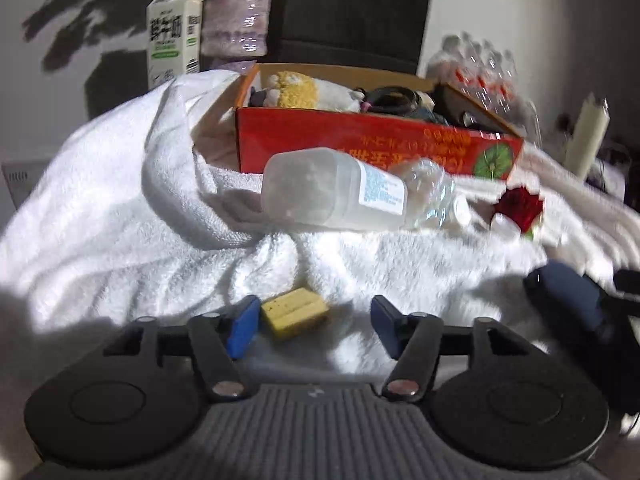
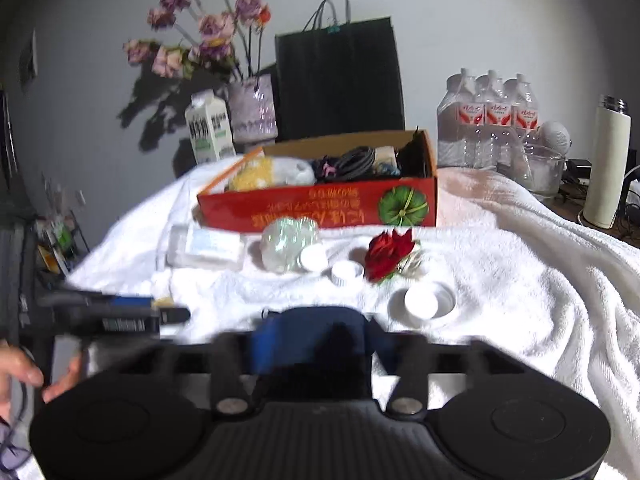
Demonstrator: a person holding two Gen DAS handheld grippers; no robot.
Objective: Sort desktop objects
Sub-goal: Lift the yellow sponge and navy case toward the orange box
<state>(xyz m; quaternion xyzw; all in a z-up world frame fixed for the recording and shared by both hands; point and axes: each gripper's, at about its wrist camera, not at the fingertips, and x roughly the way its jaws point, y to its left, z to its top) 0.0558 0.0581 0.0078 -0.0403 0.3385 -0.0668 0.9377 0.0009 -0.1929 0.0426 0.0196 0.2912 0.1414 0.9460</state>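
Observation:
My left gripper (image 1: 314, 326) is open, low over the white towel (image 1: 100, 200), with a small yellow sponge block (image 1: 295, 312) between its blue fingertips, nearer the left one. My right gripper (image 2: 320, 340) is shut on a dark blue object (image 2: 320, 334); that object also shows at the right of the left wrist view (image 1: 568, 300). Beyond lie a clear plastic bottle (image 1: 336, 190), a crushed bottle (image 2: 288, 244), a red rose (image 2: 390, 254), white caps (image 2: 346, 272) and a lid (image 2: 424, 302). A red cardboard box (image 2: 320, 206) holds a plush toy and cables.
A milk carton (image 2: 210, 130), a vase of flowers (image 2: 254, 110), a black paper bag (image 2: 340, 80), a pack of water bottles (image 2: 484, 120), a glass jar (image 2: 546, 170) and a white flask (image 2: 608, 160) stand behind the box. The towel lies in folds.

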